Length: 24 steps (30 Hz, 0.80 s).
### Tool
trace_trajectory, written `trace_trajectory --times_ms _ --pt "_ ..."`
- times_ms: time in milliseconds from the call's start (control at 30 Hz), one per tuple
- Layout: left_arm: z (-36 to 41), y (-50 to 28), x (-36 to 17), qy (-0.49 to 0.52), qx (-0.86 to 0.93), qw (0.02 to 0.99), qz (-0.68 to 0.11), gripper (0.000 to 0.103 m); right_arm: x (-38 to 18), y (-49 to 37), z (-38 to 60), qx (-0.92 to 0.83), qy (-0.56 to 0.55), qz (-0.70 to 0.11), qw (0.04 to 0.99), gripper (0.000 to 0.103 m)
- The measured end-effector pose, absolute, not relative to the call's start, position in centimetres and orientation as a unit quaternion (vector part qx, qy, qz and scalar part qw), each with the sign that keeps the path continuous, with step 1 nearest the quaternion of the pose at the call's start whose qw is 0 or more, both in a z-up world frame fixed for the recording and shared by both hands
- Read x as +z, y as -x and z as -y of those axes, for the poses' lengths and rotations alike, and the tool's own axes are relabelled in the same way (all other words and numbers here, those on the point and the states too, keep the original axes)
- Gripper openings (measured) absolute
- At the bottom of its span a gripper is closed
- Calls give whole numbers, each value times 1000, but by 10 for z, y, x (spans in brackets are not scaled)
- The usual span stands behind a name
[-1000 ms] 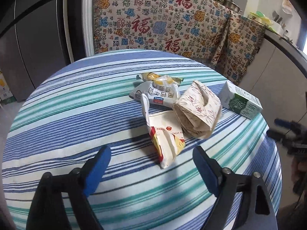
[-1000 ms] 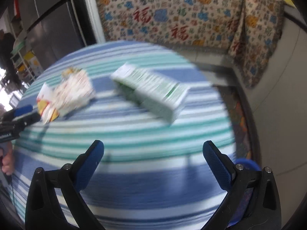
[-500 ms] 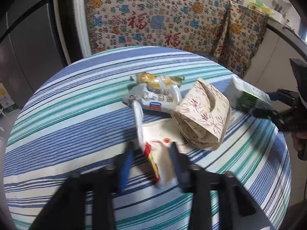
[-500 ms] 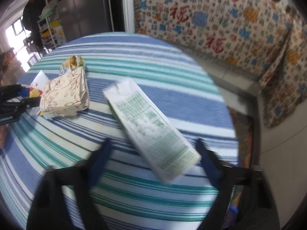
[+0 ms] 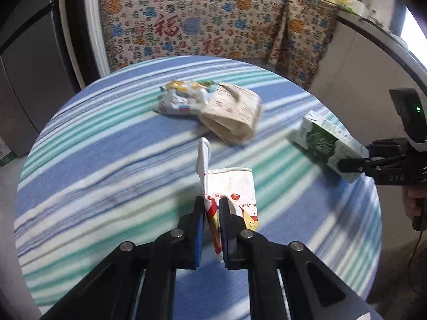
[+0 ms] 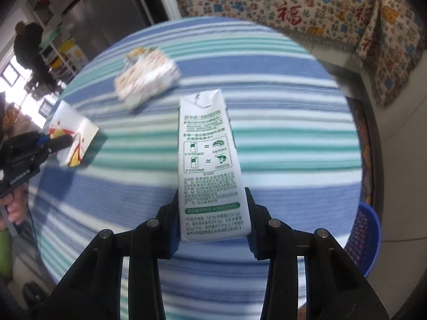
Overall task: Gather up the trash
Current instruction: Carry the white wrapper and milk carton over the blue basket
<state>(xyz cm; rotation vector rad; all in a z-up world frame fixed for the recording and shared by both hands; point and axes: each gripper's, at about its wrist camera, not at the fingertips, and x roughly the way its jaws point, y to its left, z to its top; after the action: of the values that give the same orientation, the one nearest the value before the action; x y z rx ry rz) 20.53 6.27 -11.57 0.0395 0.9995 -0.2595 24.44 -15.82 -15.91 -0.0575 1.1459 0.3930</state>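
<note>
My left gripper [image 5: 212, 208] is shut on a white paper bag with red and yellow print [image 5: 234, 186], holding it by its near edge over the striped table [image 5: 106, 160]. My right gripper [image 6: 212, 213] is shut on a green-and-white milk carton [image 6: 208, 160], lifted above the table; the carton also shows in the left wrist view [image 5: 323, 144]. A folded floral paper bag [image 5: 234, 114] and a crumpled snack wrapper [image 5: 181, 98] lie at the middle of the table. The left gripper with the white bag shows in the right wrist view [image 6: 57, 142].
A blue plastic basket [image 6: 365, 242] stands on the floor beside the table's right edge. A patterned cloth [image 5: 213, 21] covers furniture behind the table. A dark fridge [image 5: 29, 53] stands at the left. A person [image 6: 29, 50] stands far off at the left.
Both grippers have closed: the left on the white paper bag, the right on the milk carton, which has come up off the table.
</note>
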Motion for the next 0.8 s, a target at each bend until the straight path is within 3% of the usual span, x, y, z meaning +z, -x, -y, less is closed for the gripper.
trace_trajectory --times_ms 167,267,367,600,633,667,733,800 --pt "-38 -198 -115 -42 -144 868 -473 15 -165 -234 153 189 36 -545 816 44" --pt "-35 -199 -119 -44 -140 867 -477 19 -158 -235 154 192 39 -539 819 75" --pt "-37 -200 -119 -42 -136 868 -475 37 -149 -243 155 197 37 -532 823 75" --pt "-32 -200 -126 -65 -128 860 -490 38 -149 -257 133 202 58 -529 822 75" --pt "-31 -200 -127 -66 -128 859 -491 37 -150 -261 131 198 63 -529 823 75" --pt "-31 -199 -127 -67 -128 859 -491 29 -152 -264 129 192 68 -530 823 67" --pt "-32 -199 -127 -68 -129 860 -490 7 -154 -268 125 184 79 -531 824 40" --pt "-36 -200 -123 -60 -131 863 -484 7 -149 -268 125 187 65 -522 830 40"
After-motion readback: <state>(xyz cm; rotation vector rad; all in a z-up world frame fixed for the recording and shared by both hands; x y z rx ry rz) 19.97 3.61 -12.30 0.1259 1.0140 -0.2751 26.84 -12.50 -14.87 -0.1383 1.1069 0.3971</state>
